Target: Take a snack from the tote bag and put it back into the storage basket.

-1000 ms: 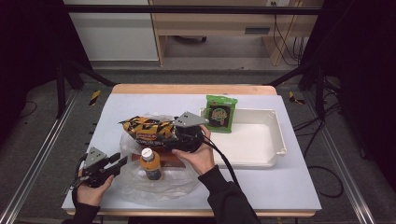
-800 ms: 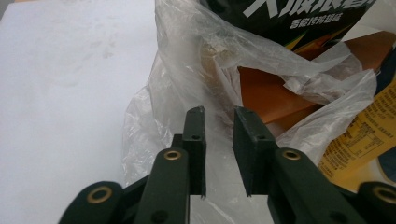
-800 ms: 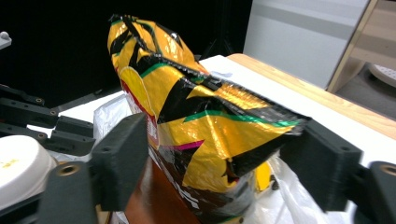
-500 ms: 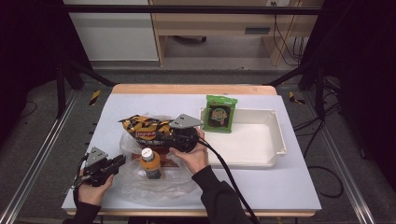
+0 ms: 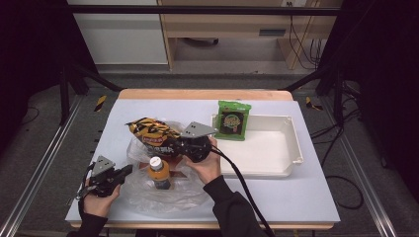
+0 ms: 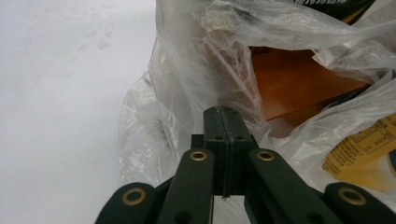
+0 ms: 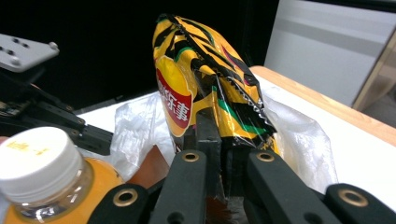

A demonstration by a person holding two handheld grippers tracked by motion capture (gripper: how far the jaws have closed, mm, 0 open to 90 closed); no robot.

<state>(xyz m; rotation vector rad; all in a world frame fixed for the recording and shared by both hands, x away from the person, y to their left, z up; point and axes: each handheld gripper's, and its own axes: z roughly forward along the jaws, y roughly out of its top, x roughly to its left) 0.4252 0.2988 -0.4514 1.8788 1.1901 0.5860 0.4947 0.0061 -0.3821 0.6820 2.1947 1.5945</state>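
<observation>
while the left gripper (image 5: 124,171) sits near the front left corner of the bench (image 5: 296,197), its jaws have just been closing and now stand clenched on a fold of the clear plastic bag (image 6: 187,88), the film pinched thin between the pads in the left gripper view; the bag spreads crumpled along the front edge, left of centre, with an orange drink bottle (image 5: 159,173) standing upright in it, white cap up; the right gripper (image 5: 174,146), just behind the bottle, has also just been closing its jaws and grasps the lower end of a yellow and black chip bag (image 7: 205,88), which rises from the plastic bag's far side; toward the right edge lies a white tray (image 5: 291,143), with a green snack packet (image 5: 233,120) leaning on its far left corner
</observation>
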